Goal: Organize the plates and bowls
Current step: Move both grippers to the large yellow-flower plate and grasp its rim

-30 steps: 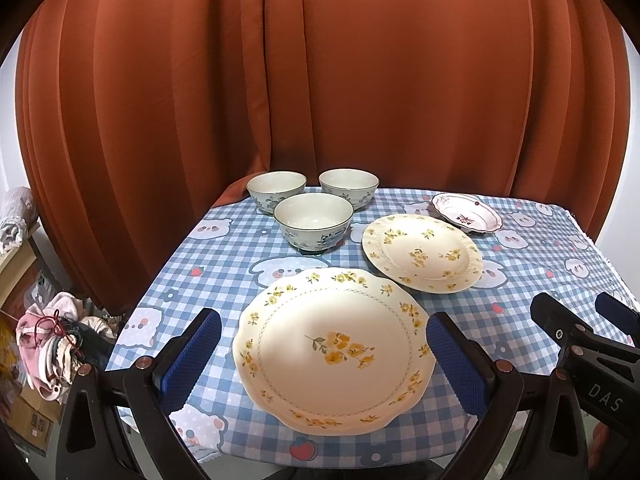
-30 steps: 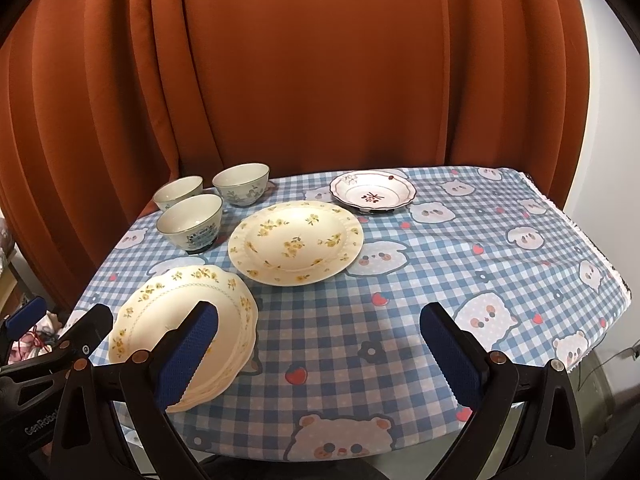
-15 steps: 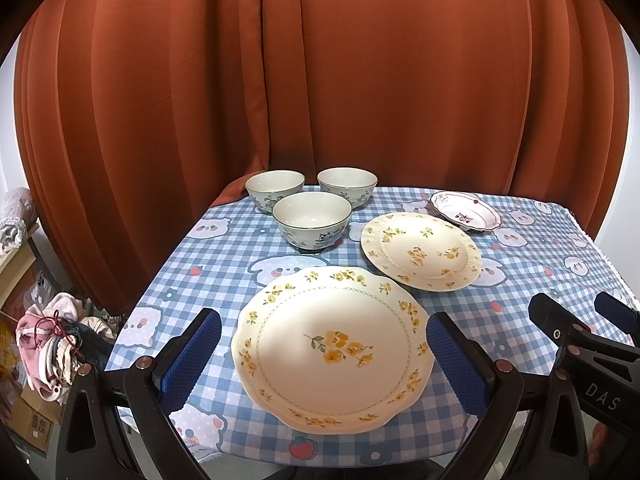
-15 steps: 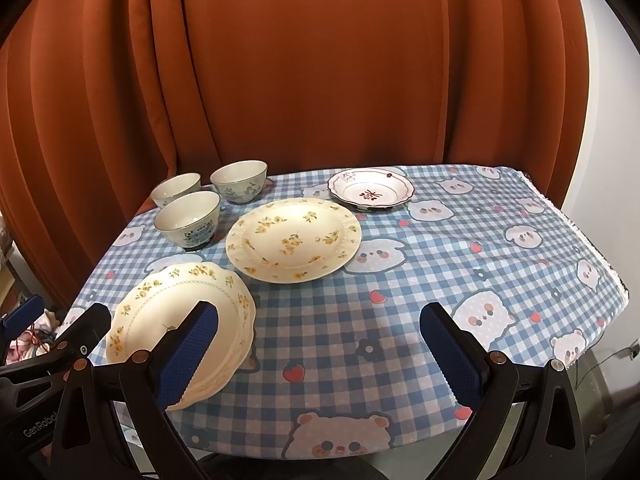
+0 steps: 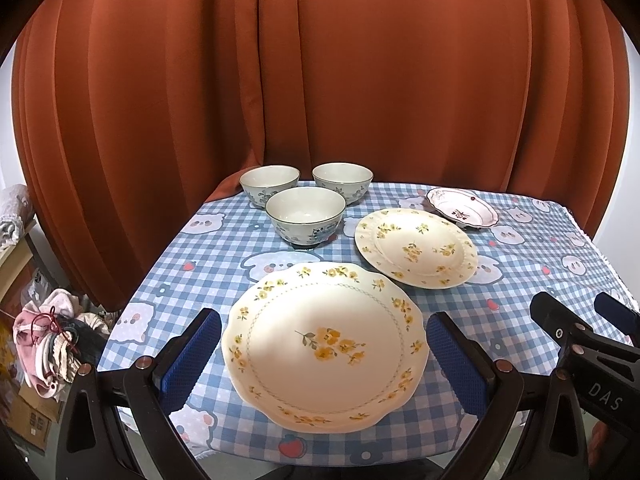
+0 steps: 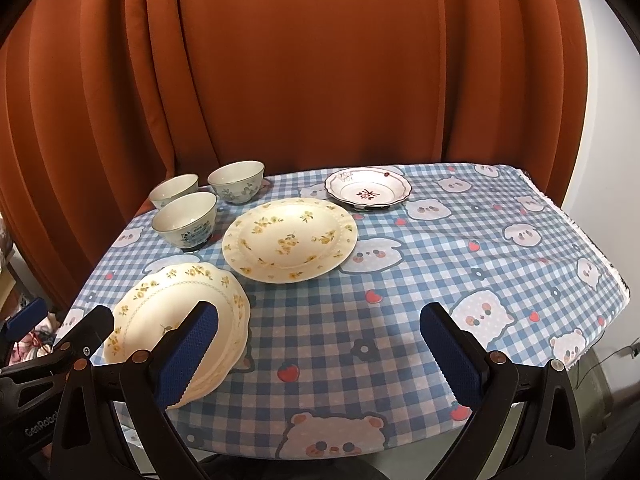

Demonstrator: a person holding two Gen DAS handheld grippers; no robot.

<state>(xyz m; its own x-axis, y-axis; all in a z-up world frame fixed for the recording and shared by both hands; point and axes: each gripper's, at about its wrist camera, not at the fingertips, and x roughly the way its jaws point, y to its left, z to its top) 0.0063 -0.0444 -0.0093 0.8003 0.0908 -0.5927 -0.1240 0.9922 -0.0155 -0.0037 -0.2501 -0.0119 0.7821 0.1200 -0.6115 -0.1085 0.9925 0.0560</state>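
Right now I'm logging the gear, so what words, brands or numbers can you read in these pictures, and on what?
"DAS": white letters on the right gripper, seen from the left wrist.
"GenRobo", cut off by the frame edge: on the left gripper, seen from the right wrist.
The plates, bowls and tablecloth carry pictures only, no words.

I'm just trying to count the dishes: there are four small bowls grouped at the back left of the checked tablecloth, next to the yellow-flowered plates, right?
Not quite: there are three small bowls, not four. The left wrist view shows them clearly, two behind and one in front, at the back left of the checked tablecloth, next to the yellow-flowered plates.
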